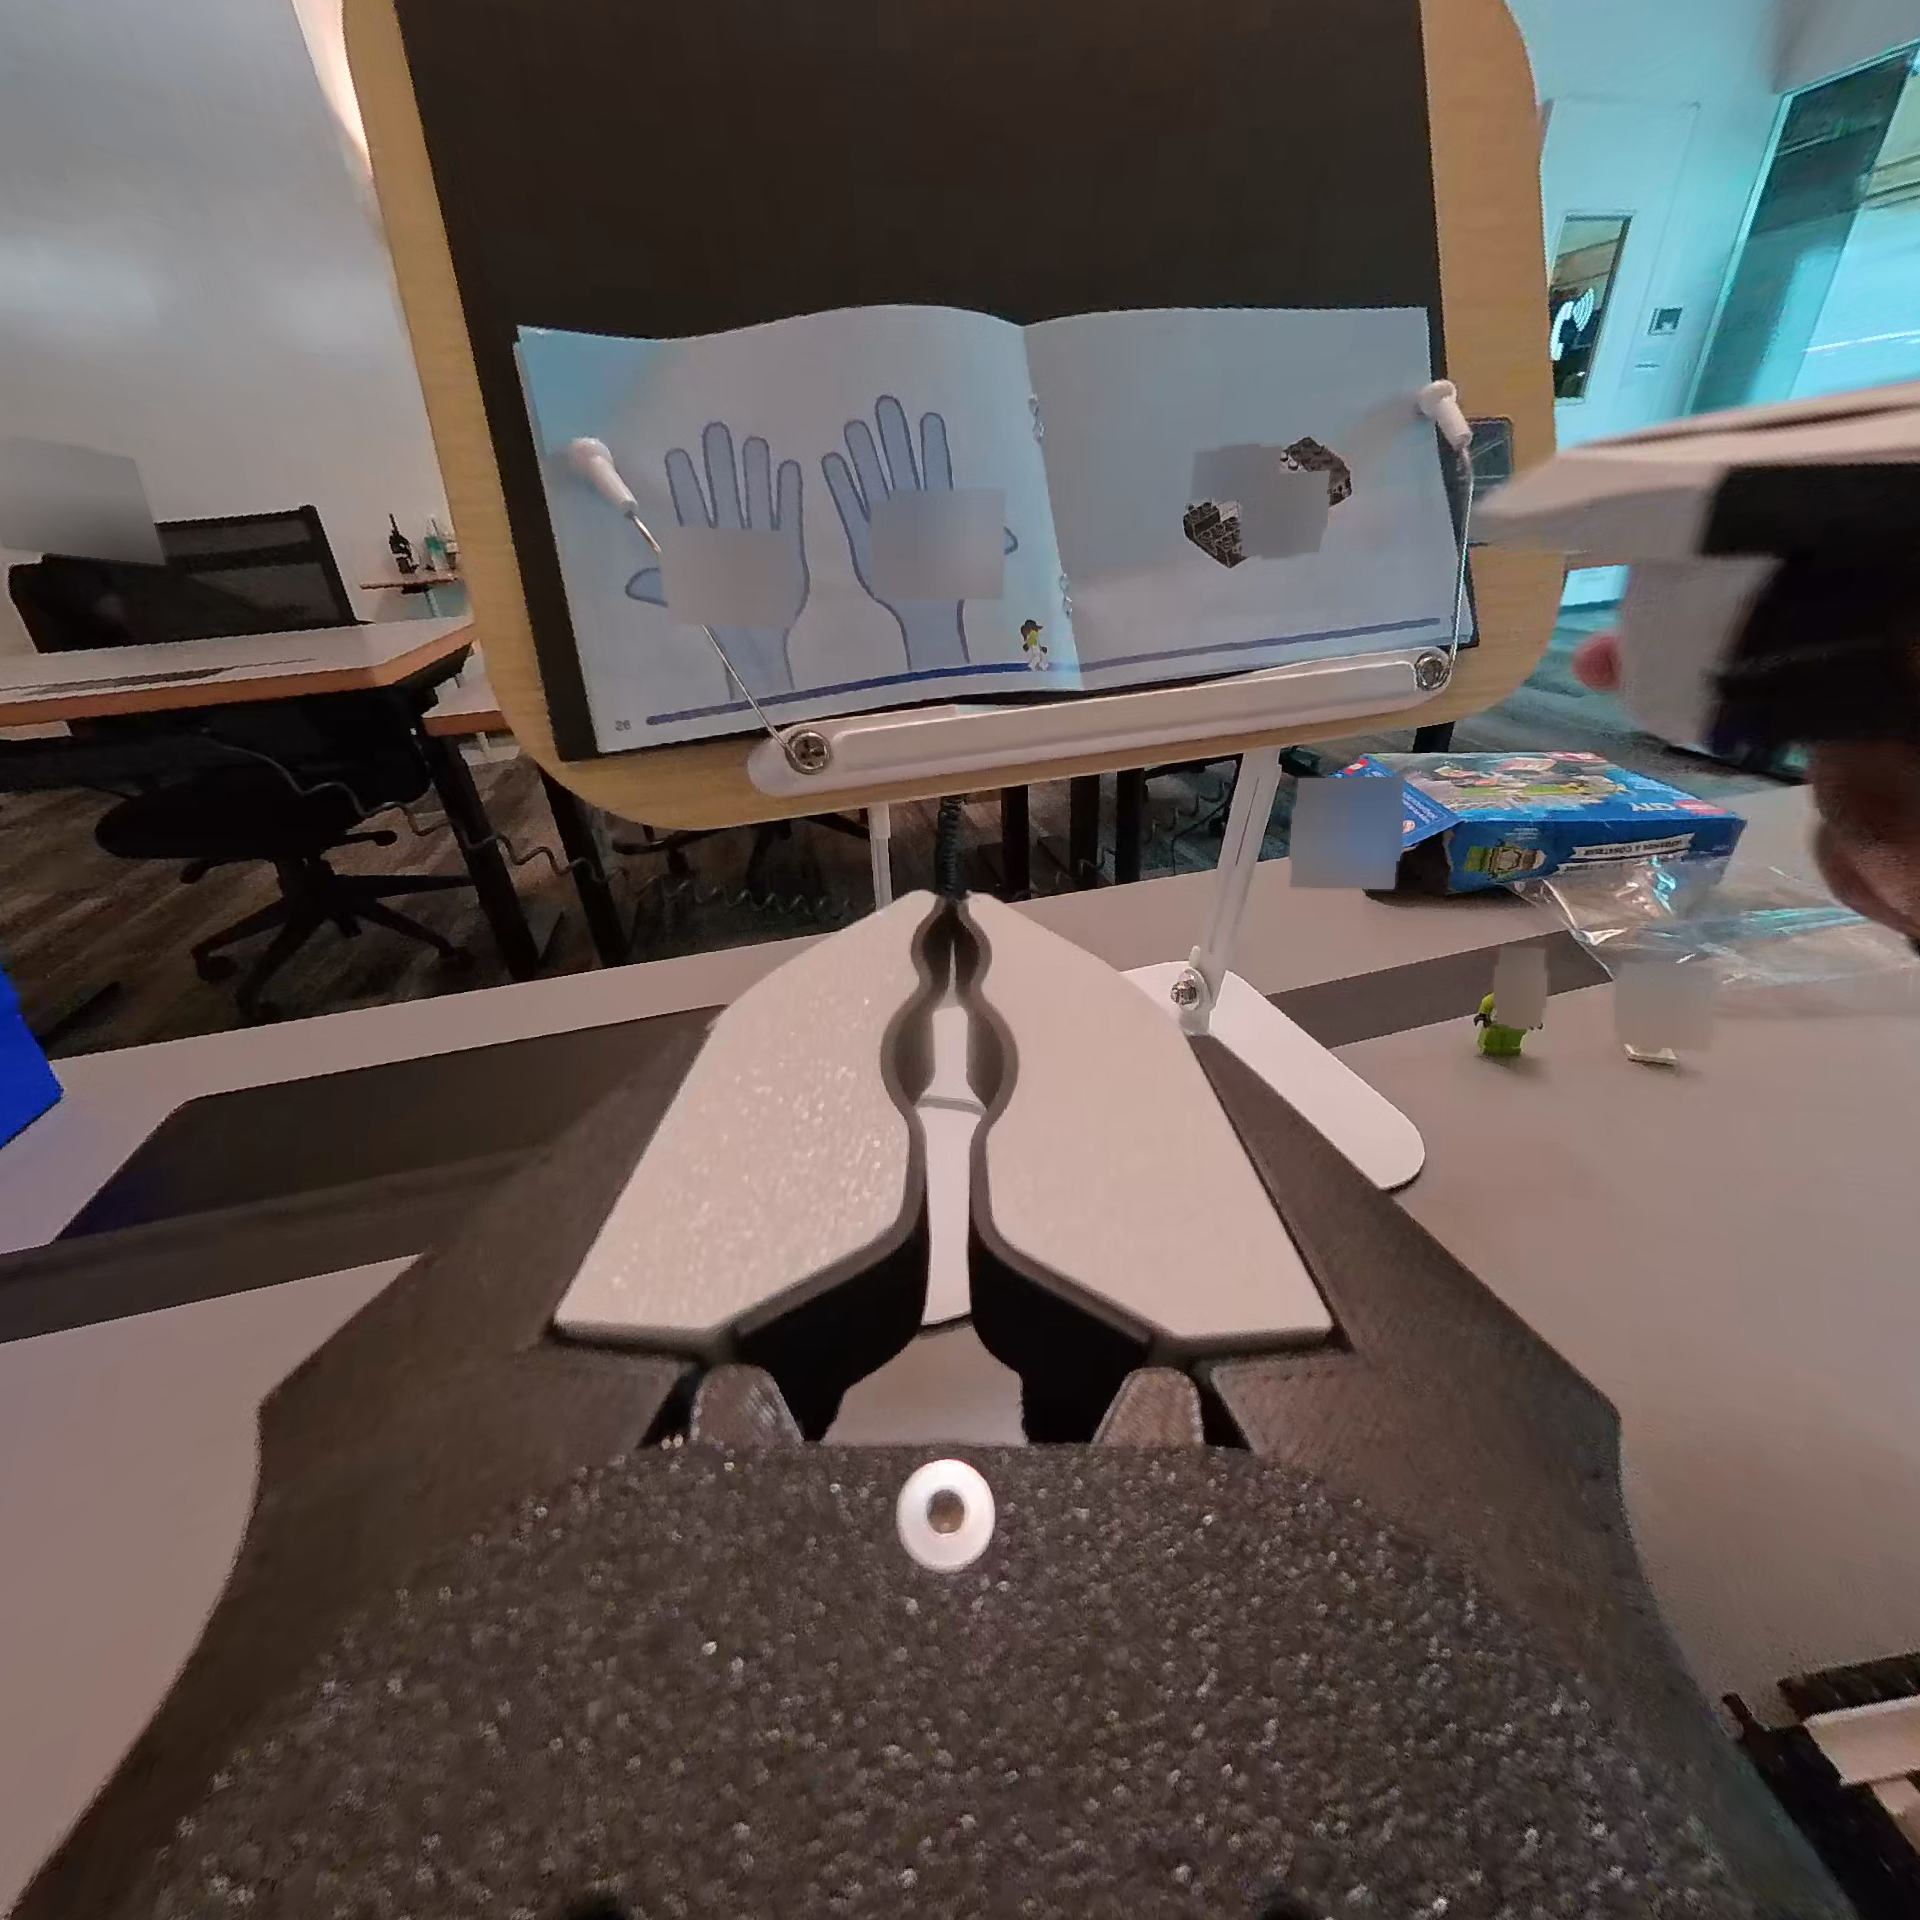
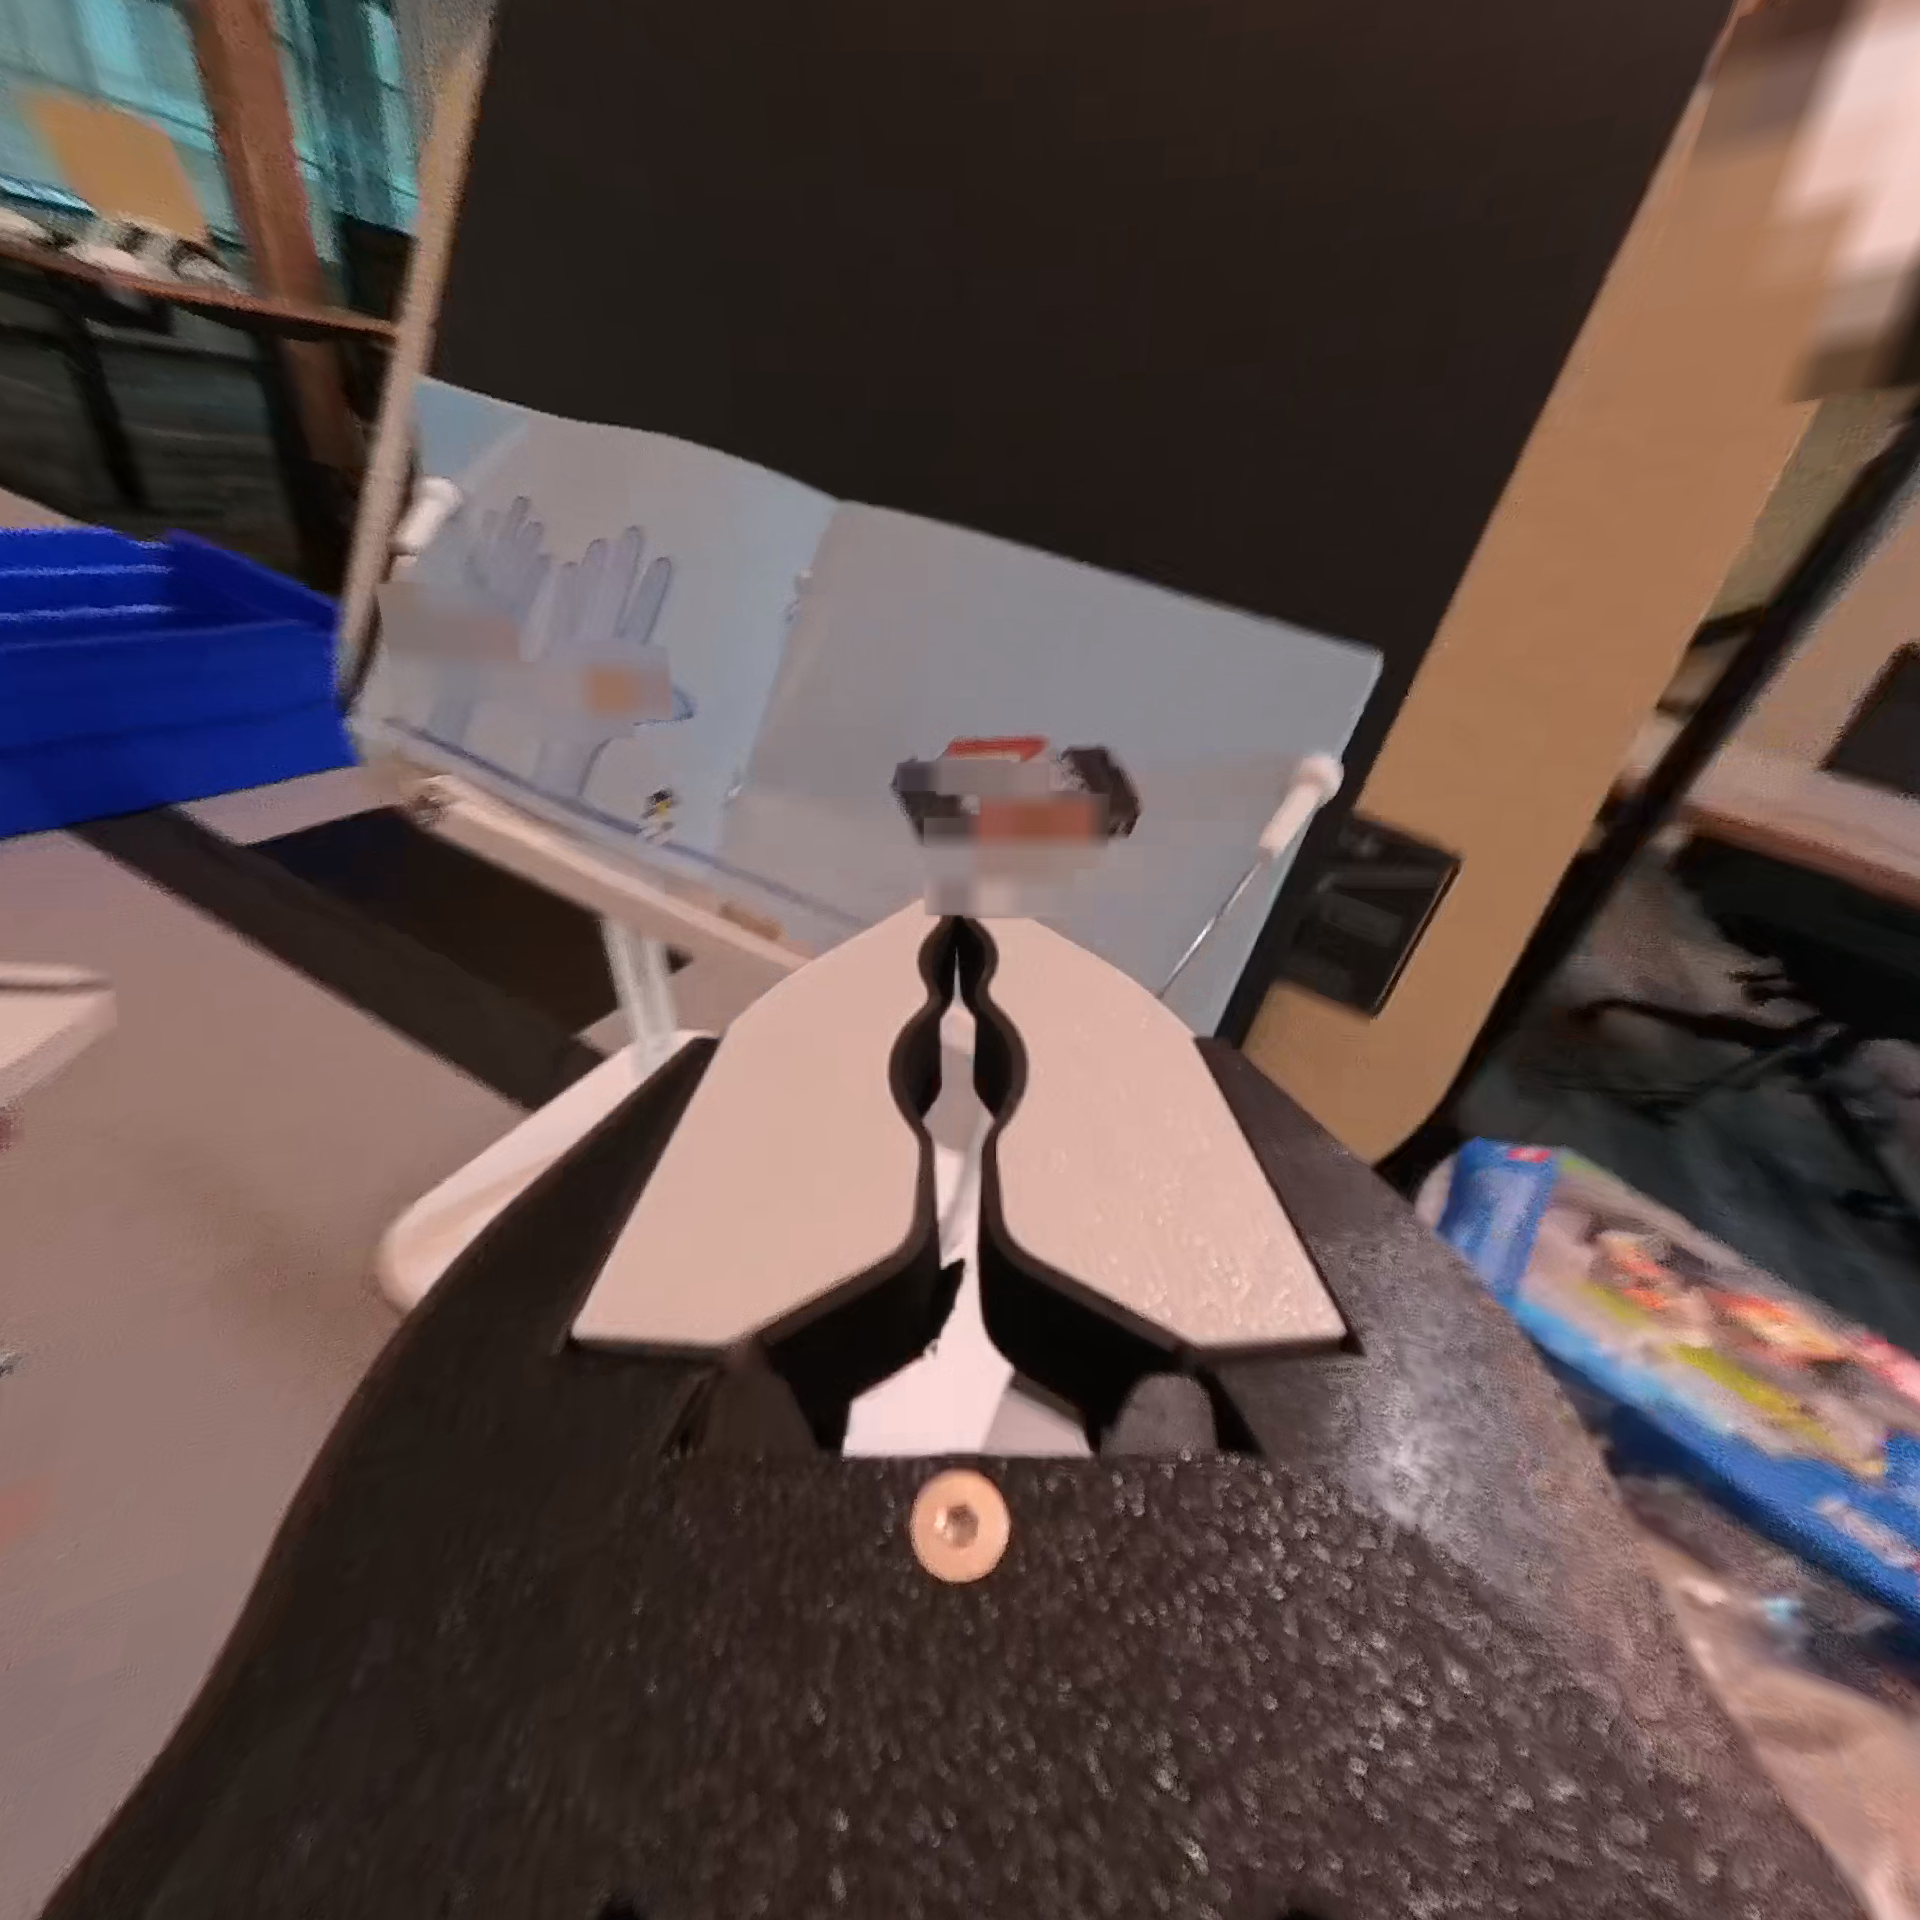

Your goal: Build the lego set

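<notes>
My left gripper (image 1: 951,920) is shut and empty, held above the grey table (image 1: 1558,1299) and pointing at an open instruction booklet (image 1: 935,499) clipped on a wooden stand (image 1: 1496,312). My right gripper (image 2: 961,940) is also shut and empty, pointing at the same booklet (image 2: 810,675) from the right; its view is blurred. The right gripper's body (image 1: 1662,499), held by a hand, shows at the right edge of the left wrist view. A small green minifigure (image 1: 1507,1034) stands on the table at the right.
The stand's white base (image 1: 1320,1070) rests on the table behind a black mat (image 1: 312,1122). A blue lego box (image 1: 1558,821) and a clear plastic bag (image 1: 1725,925) lie at the right. A blue bin (image 2: 156,675) is at the left. Desks and chairs stand beyond.
</notes>
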The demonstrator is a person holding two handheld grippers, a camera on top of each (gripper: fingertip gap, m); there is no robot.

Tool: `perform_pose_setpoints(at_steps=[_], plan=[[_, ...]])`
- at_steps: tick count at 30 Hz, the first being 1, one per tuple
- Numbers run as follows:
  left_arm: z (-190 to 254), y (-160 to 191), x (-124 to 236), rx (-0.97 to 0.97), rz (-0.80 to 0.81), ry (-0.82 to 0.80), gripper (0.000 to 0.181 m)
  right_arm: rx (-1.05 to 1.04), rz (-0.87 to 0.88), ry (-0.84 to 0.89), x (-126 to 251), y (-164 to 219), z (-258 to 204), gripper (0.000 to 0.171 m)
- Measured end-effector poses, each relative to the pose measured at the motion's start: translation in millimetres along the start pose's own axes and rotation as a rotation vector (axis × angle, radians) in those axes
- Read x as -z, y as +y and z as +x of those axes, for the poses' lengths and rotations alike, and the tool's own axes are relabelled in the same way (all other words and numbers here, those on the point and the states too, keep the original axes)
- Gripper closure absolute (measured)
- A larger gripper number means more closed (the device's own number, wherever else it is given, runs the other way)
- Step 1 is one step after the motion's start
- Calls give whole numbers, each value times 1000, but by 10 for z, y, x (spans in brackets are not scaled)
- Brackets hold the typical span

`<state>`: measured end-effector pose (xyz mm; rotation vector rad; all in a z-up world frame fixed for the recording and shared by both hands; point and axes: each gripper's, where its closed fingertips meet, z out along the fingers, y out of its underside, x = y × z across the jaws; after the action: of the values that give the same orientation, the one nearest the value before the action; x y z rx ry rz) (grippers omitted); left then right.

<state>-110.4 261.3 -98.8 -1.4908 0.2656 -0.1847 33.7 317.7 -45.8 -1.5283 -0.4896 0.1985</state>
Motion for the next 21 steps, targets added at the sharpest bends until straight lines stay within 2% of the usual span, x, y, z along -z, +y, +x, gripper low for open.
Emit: perform_pose_setpoints(at_steps=[4,6,10,13,16,21], plan=[[41,-7,6,-4,2,10,181,-172,-52,-151,547,236,-238,171],[77,0,5,-8,0,18,181,-194,-95,-182,813,403,-324,171],[139,14,10,-16,-3,31,181,29,-235,-307,1260,889,-613,169],[149,12,16,-17,-4,35,181,236,-372,-403,1513,1322,-756,153],[141,13,18,-15,-6,35,181,257,-488,-539,1704,1630,-911,146],[123,8,24,-21,-5,31,181,266,-593,-629,1805,1874,-1021,125]])
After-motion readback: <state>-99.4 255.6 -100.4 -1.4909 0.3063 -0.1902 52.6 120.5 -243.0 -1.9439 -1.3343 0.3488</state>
